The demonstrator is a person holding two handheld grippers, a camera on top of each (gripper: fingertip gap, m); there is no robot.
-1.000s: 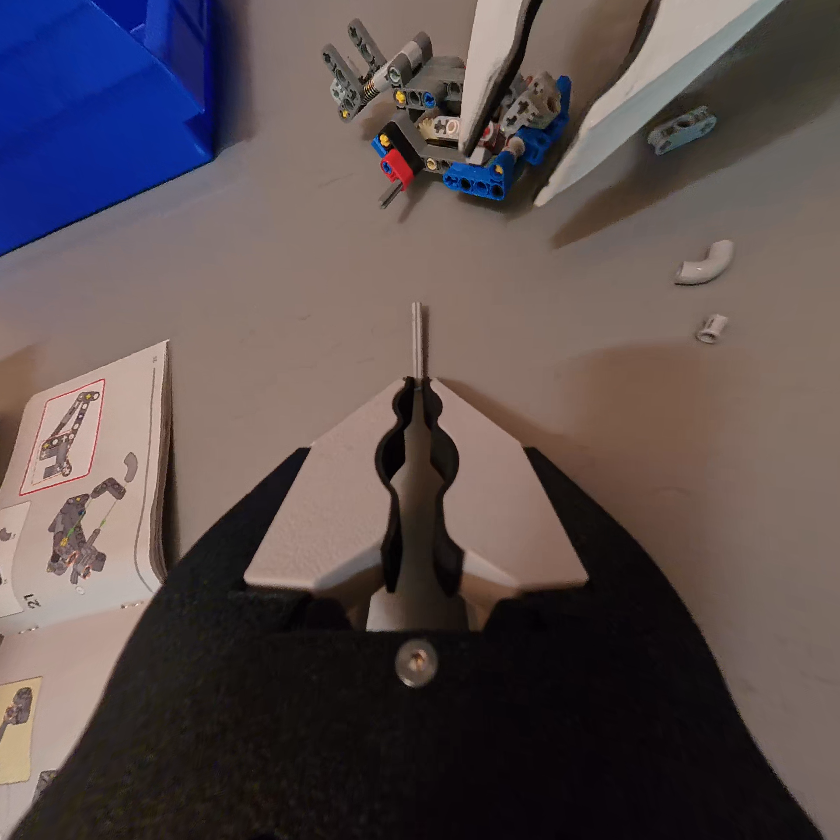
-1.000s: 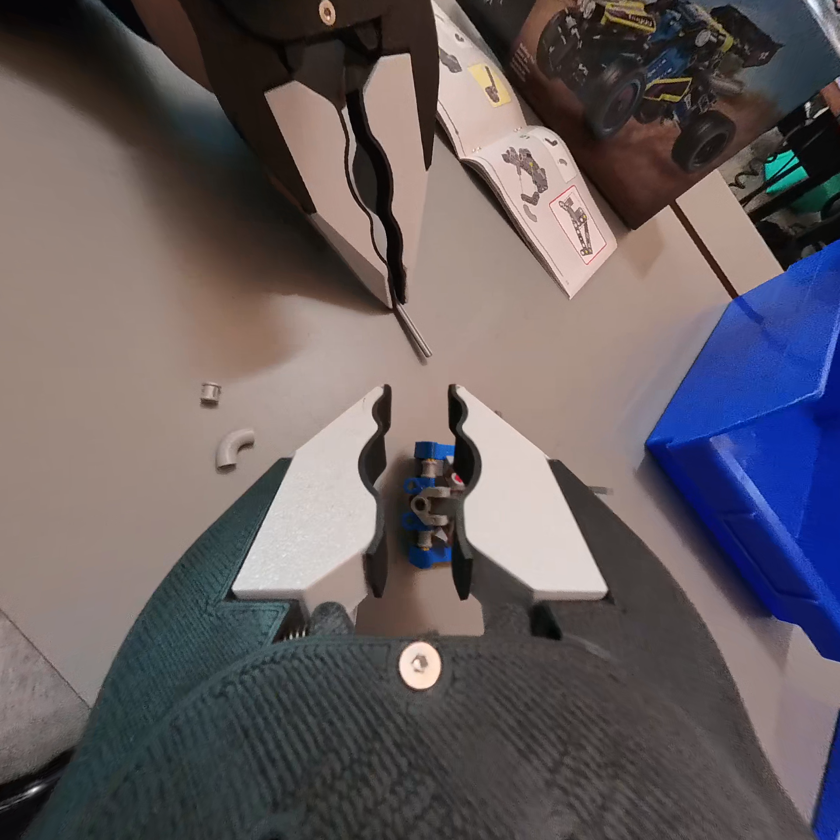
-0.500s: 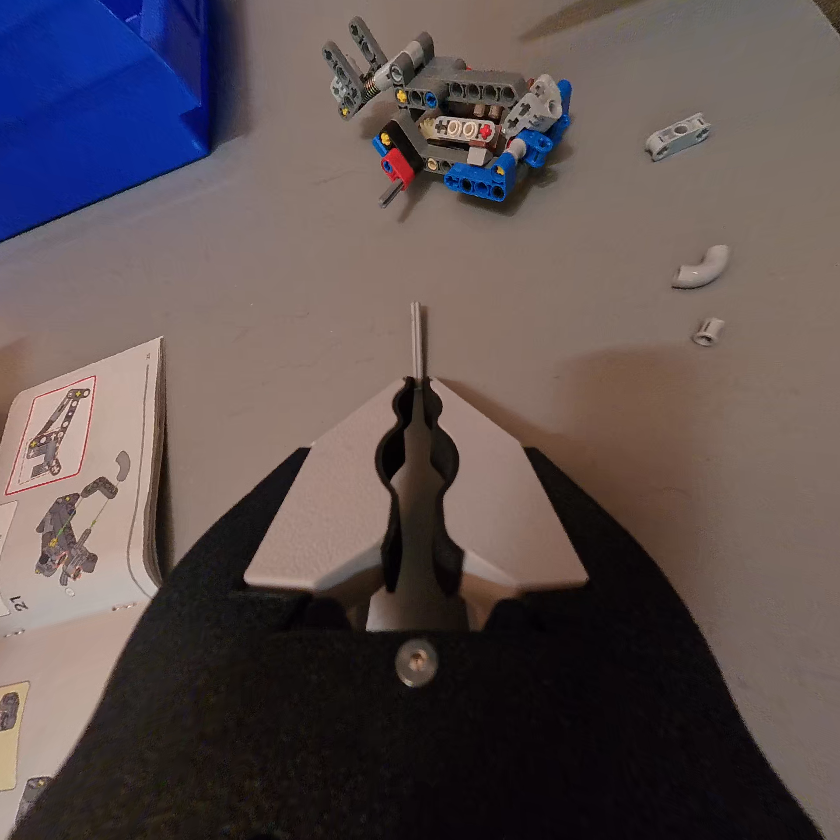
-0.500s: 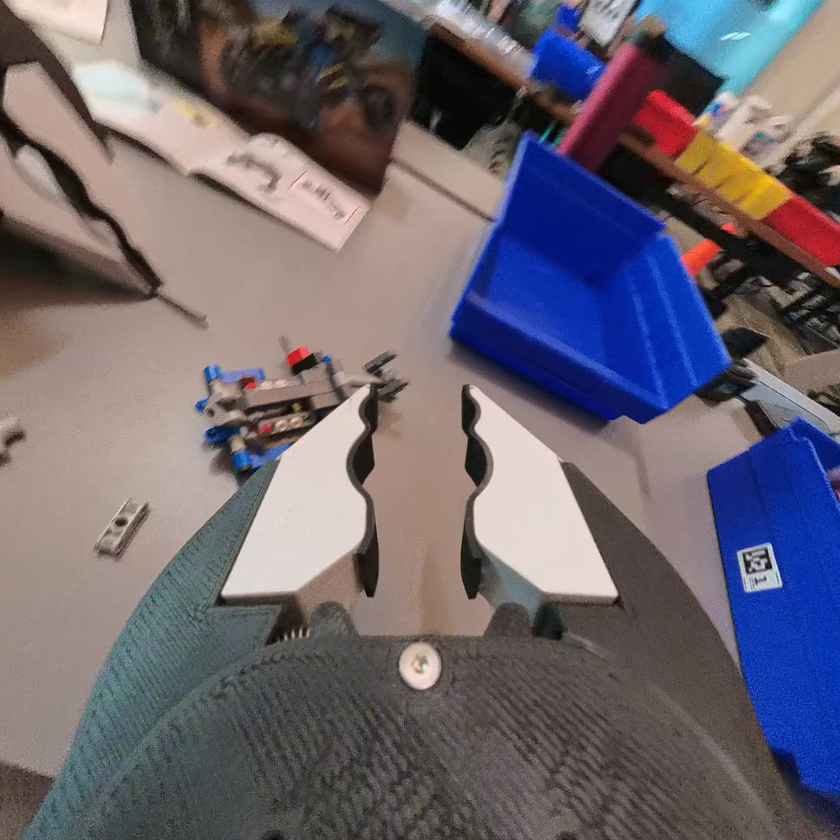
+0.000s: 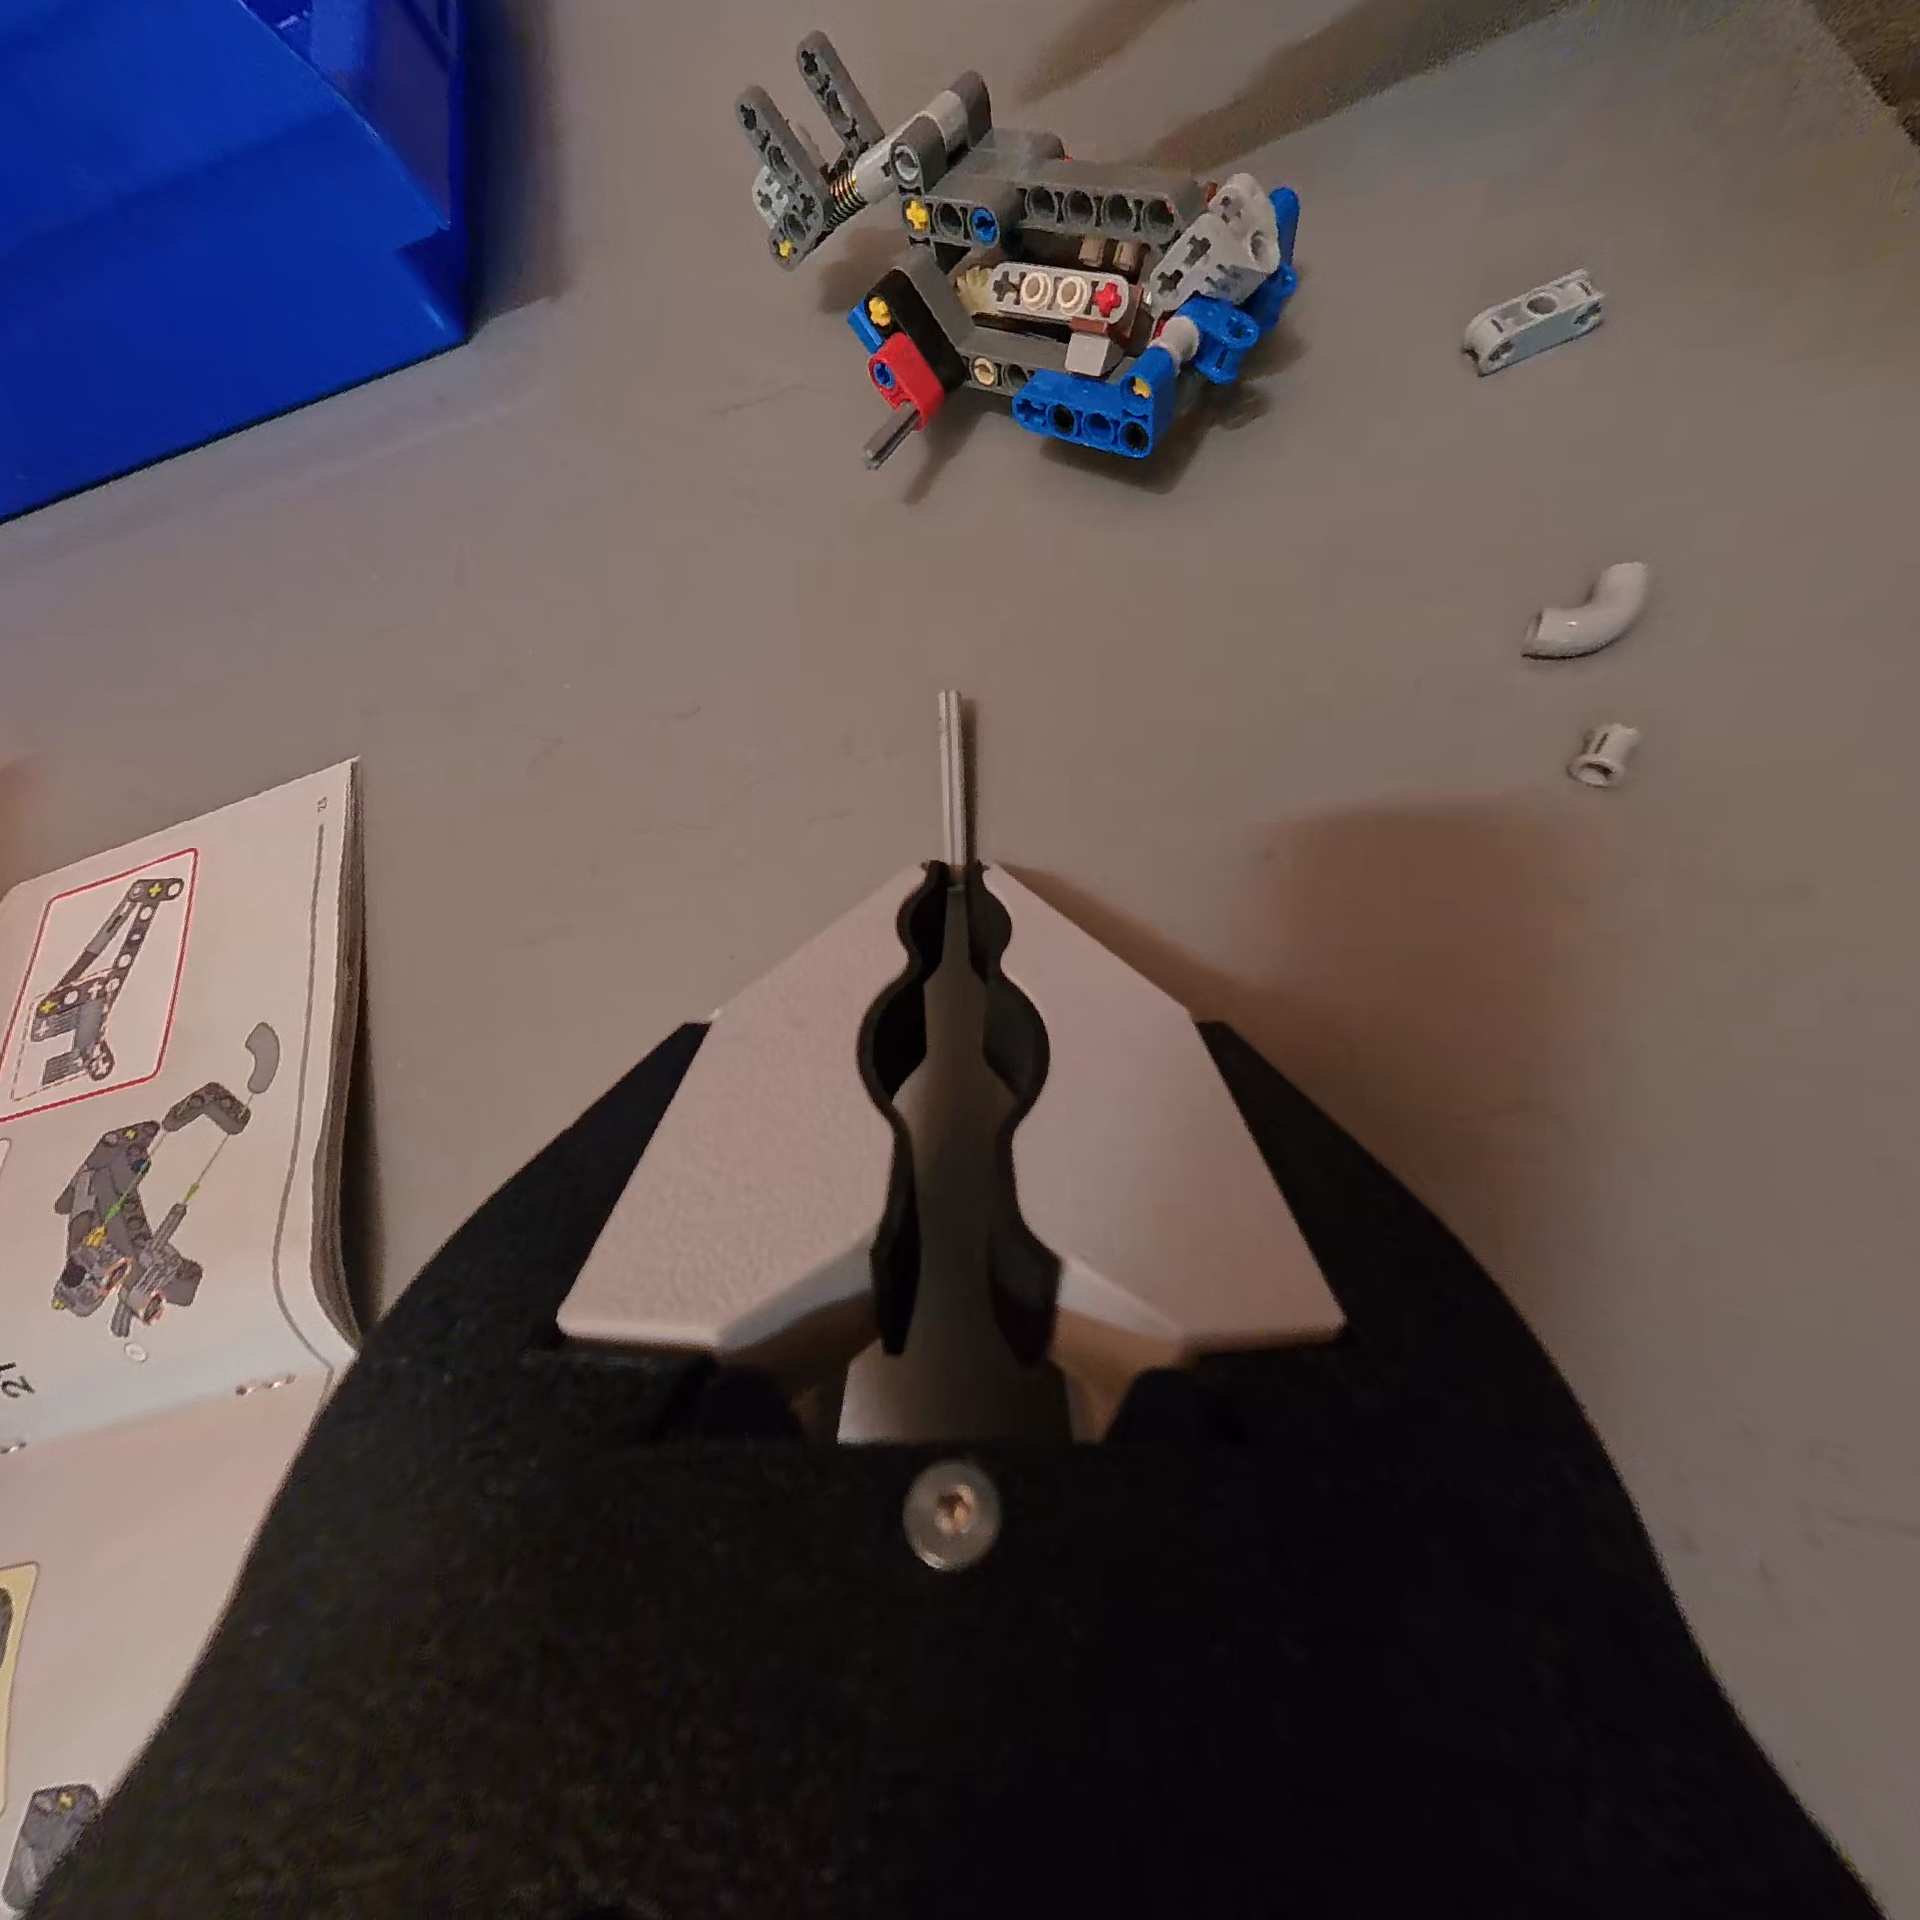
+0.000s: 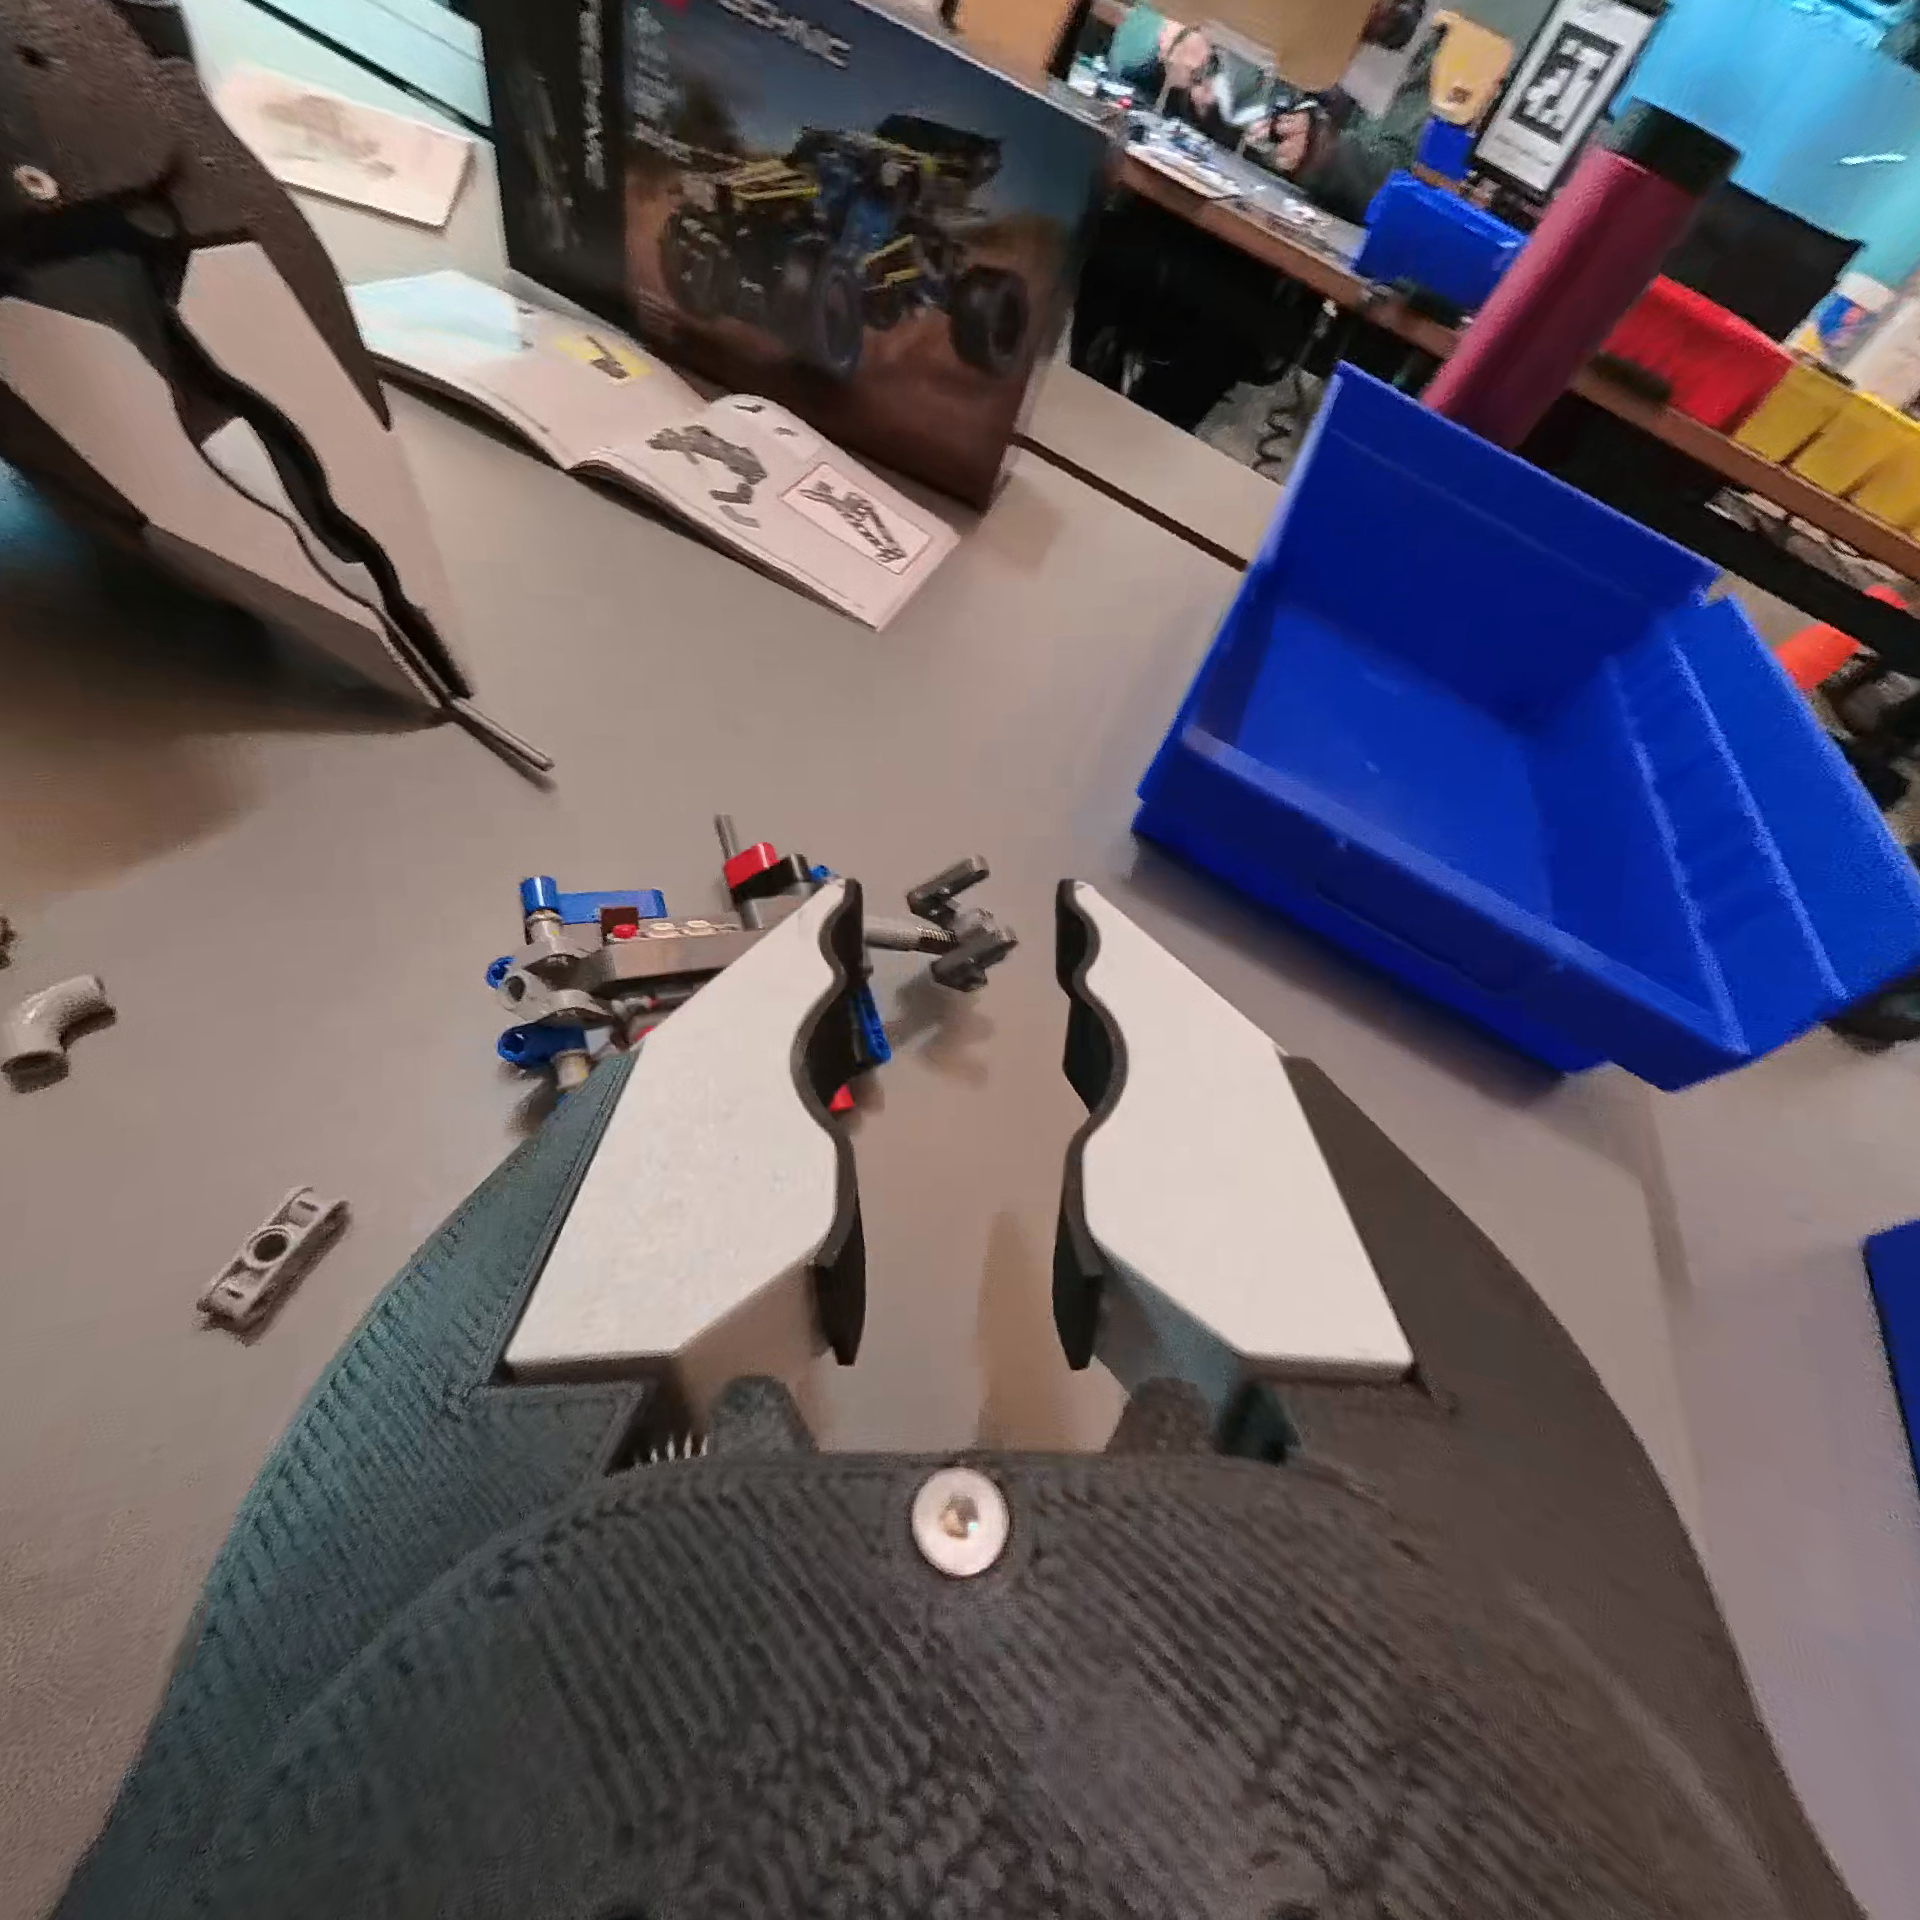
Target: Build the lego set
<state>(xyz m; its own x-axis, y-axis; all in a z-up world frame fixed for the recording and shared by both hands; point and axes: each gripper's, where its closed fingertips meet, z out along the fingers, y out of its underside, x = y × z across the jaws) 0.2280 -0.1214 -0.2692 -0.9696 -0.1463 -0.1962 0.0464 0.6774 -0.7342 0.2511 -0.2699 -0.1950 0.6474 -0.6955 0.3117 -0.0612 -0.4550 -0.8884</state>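
Note:
My left gripper (image 5: pixel 954 871) is shut on a thin grey axle rod (image 5: pixel 953 774) that sticks out forward from its tips, low over the grey table (image 5: pixel 1351 1039). The right wrist view shows it at the upper left (image 6: pixel 442 691) with the rod (image 6: pixel 504 736) in its tips. A small brick assembly of grey, blue and red beams (image 5: pixel 1039 291) lies ahead of it. My right gripper (image 6: pixel 956 914) is open and holds nothing. It hovers just right of the same assembly (image 6: pixel 665 966), whose dark spring arm (image 6: pixel 951 925) lies between its fingertips, untouched.
A blue bin (image 6: pixel 1507 748) stands to the right, and shows at the top left in the left wrist view (image 5: pixel 208 208). An open instruction booklet (image 5: pixel 156 1091) and a set box (image 6: pixel 831 239) lie behind. Loose grey parts: a connector (image 5: pixel 1536 320), an elbow (image 5: pixel 1584 623), a bush (image 5: pixel 1605 753). Left tips to right tips: about 15 centimeters. About 10 centimeters separates my left fingertips from the bush (image 5: pixel 1605 753).
My right gripper let go of the assembly, lifted off it and swung to its right side, jaws still open. My left gripper stayed put with the rod.

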